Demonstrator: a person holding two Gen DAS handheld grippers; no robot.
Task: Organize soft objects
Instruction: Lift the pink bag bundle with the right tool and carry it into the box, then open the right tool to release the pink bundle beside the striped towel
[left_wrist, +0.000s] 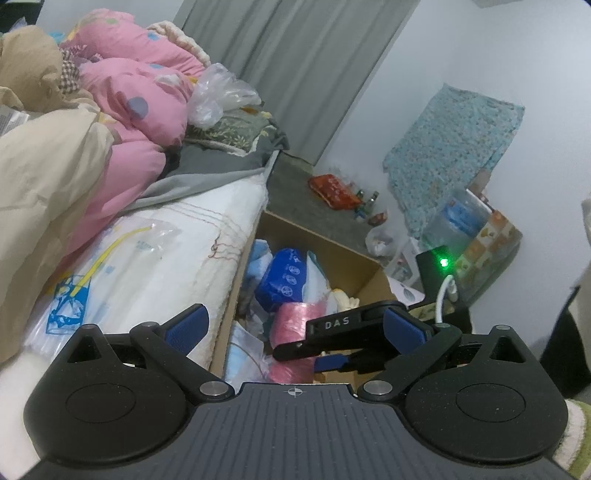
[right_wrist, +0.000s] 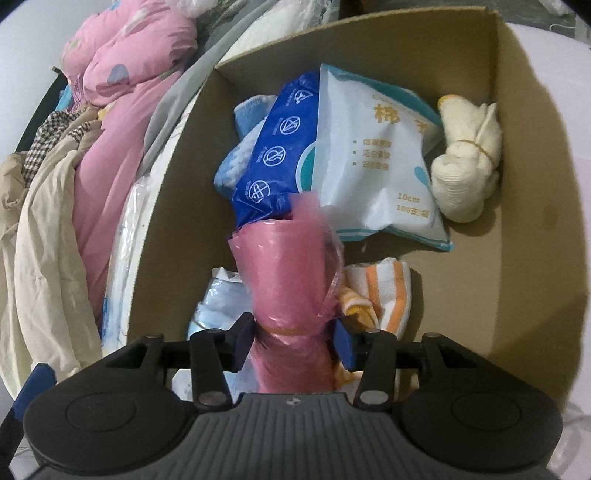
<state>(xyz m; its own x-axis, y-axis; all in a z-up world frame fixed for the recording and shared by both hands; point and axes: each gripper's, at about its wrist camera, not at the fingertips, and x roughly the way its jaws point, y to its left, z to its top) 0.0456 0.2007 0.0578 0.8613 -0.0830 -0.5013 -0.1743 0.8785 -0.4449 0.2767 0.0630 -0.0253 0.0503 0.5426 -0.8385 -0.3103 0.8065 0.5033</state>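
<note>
- My right tongs reach down into the cardboard box, and the pink plastic roll stands between their blue pads.
- The left pad touches the roll; the right pad sits just beside it with a small gap, so I call these tongs open around it, not clamped.
- The roll leans on a blue packet, with a white pouch beside that, a cream cloth bundle in the far right corner and an orange-striped towel just right of the roll.
- My left tongs hang wide open and empty above the box, beside the bed with its pink quilt.
</note>
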